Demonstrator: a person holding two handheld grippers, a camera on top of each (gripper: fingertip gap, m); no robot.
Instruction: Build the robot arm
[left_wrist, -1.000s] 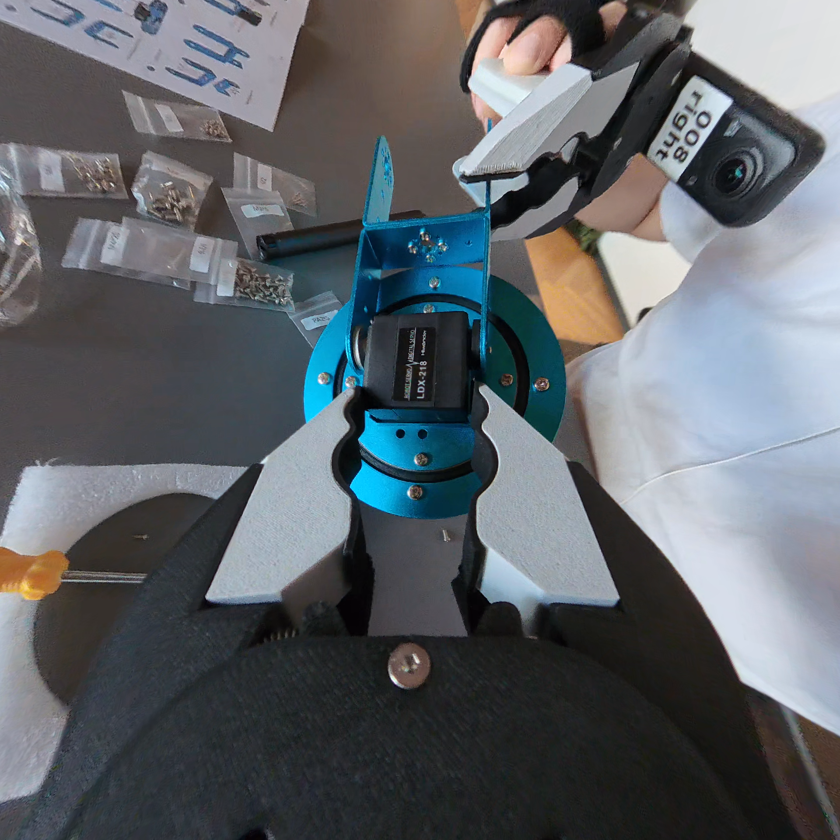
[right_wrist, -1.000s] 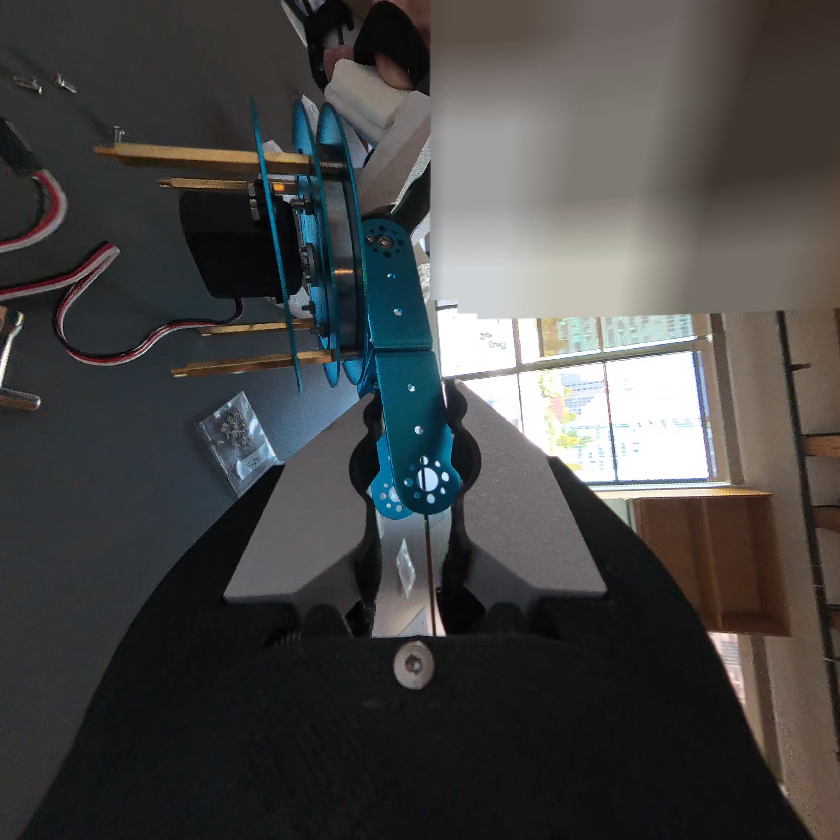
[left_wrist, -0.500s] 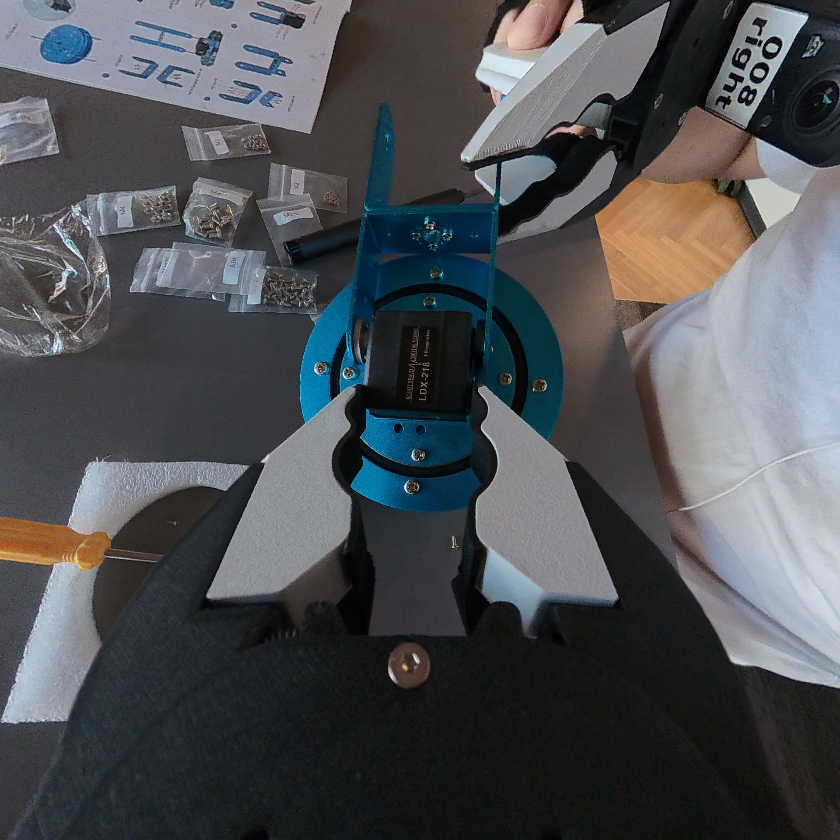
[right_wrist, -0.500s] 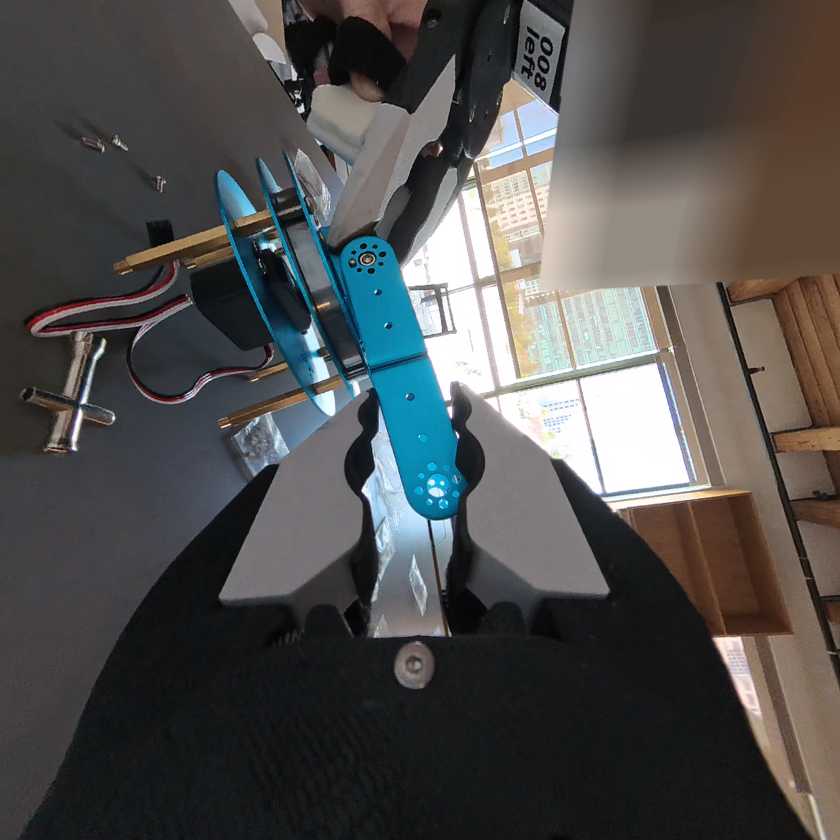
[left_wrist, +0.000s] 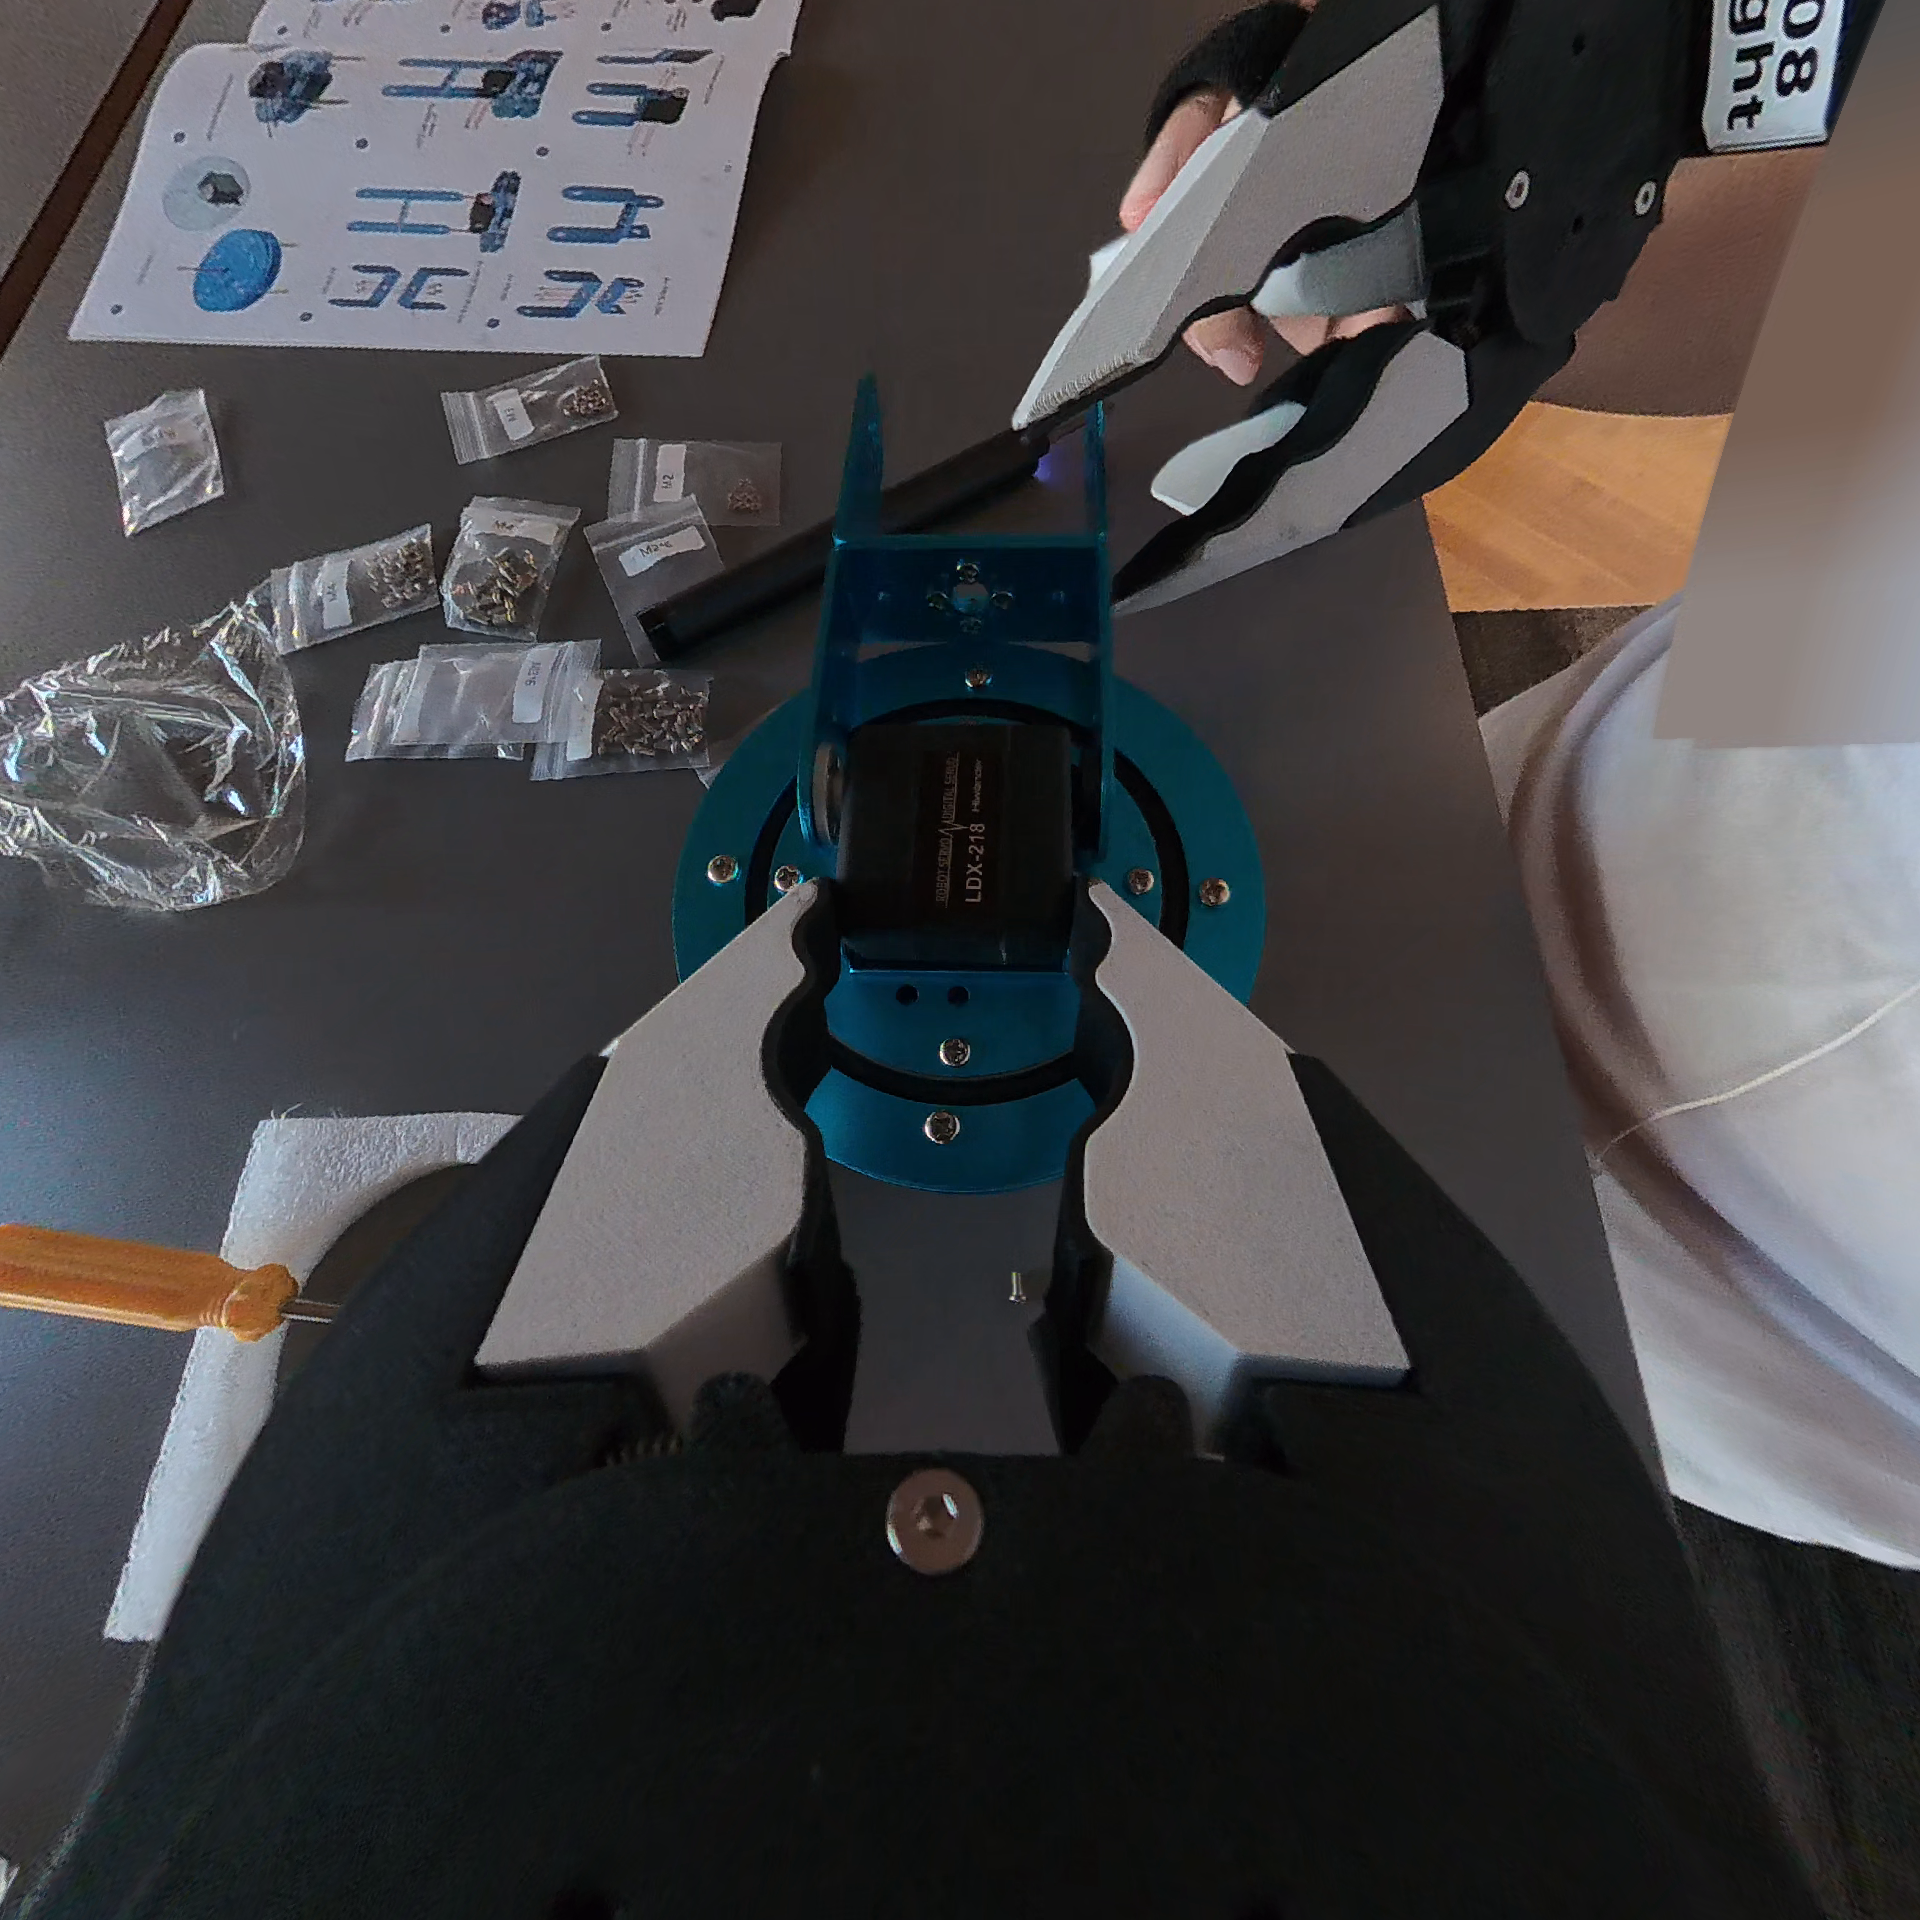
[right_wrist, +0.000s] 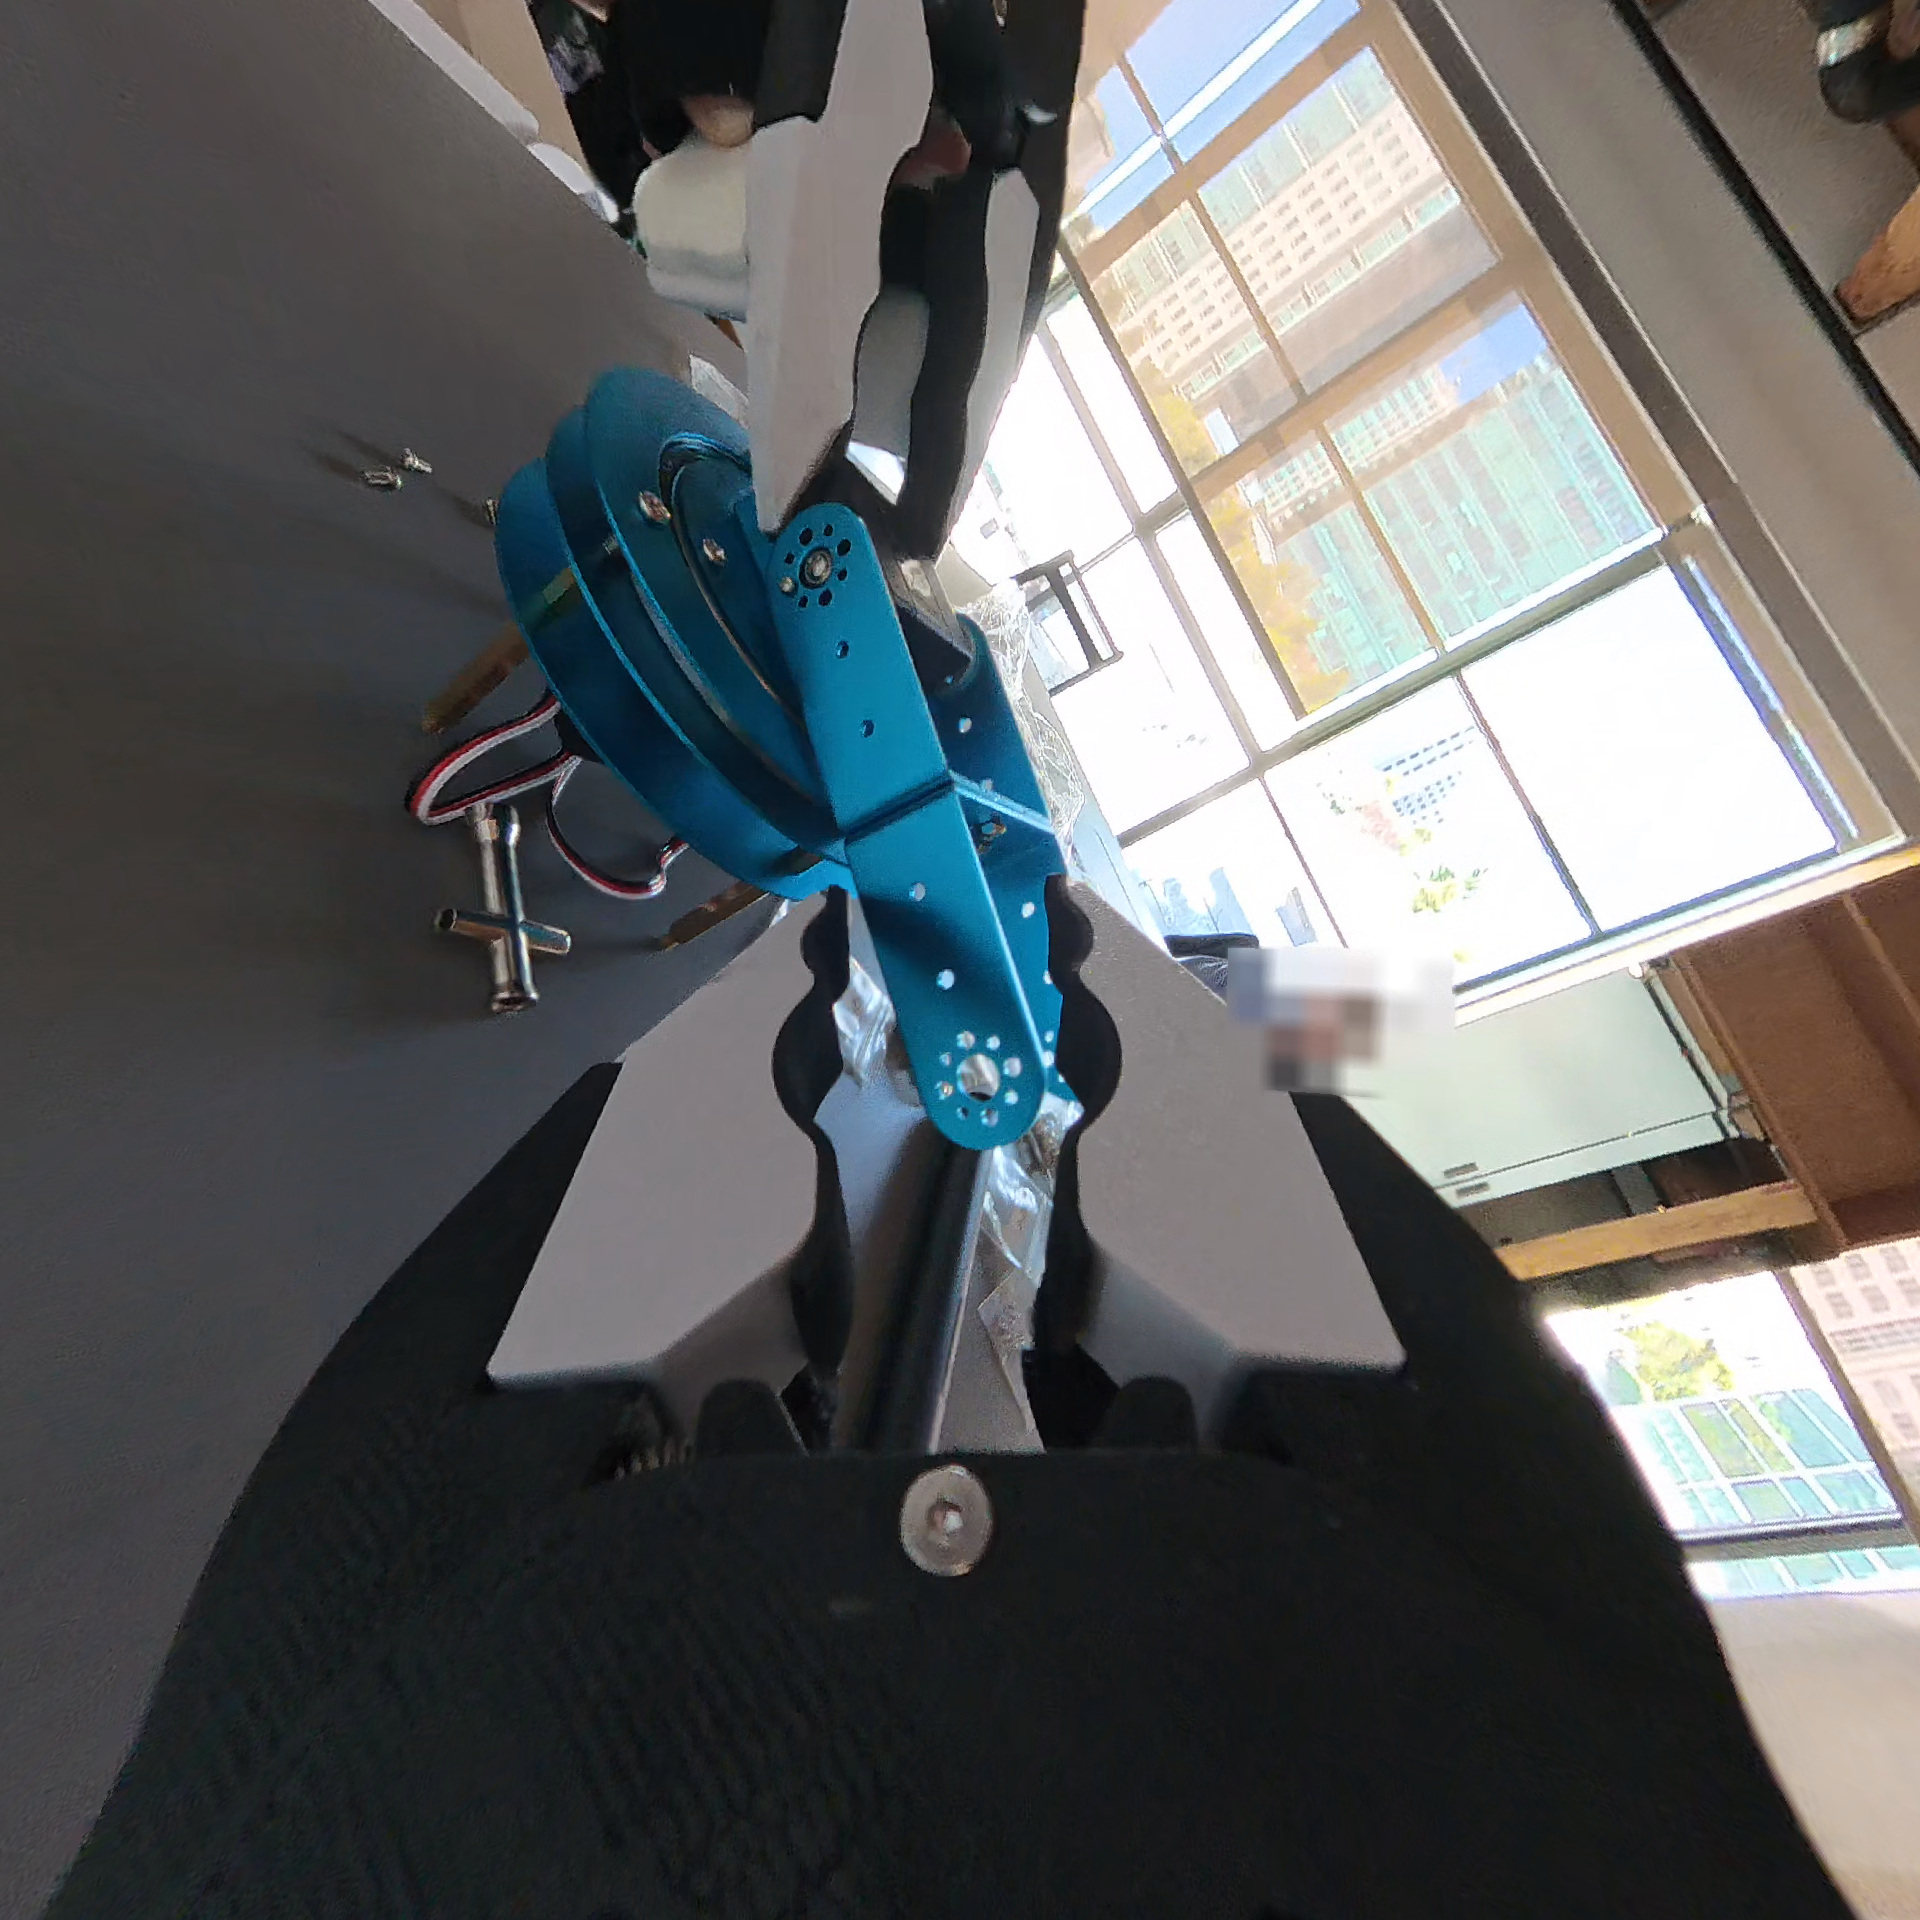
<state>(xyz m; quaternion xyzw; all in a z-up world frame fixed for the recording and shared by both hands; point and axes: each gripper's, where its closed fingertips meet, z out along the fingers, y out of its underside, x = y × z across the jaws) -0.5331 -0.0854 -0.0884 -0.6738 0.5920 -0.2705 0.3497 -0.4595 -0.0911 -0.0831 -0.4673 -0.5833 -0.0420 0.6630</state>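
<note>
A blue assembly stands on the dark table: a round base (left_wrist: 1195, 831), a black servo (left_wrist: 951, 831) and a U-shaped bracket (left_wrist: 966, 597). My left gripper (left_wrist: 951, 899) is shut on the servo and its blue mount, fingertips on either side. My right gripper (left_wrist: 1081, 509) comes in from the upper right. In the right wrist view, one bracket arm (right_wrist: 831, 665) lies between the slightly parted jaws of my right gripper (right_wrist: 945, 904), with a small gap on its left. The left gripper (right_wrist: 842, 499) shows beyond it on the base (right_wrist: 582, 582).
Several small bags of screws (left_wrist: 644, 717), a printed sheet (left_wrist: 436, 177), a black rod (left_wrist: 831, 540) and crumpled plastic (left_wrist: 145, 758) lie beyond the base. An orange screwdriver (left_wrist: 135, 1288) rests on white foam (left_wrist: 312, 1174). A cross wrench (right_wrist: 504, 925) and servo wire (right_wrist: 468, 800) lie nearby. A person's white shirt (left_wrist: 1714, 1039) is at the right. The left gripper's tips are roughly 8 cm from the right gripper's.
My right gripper's jaws have widened a little around the bracket arm. In the right wrist view the assembly has swung and tilted. My left gripper keeps the same grip on the servo.
</note>
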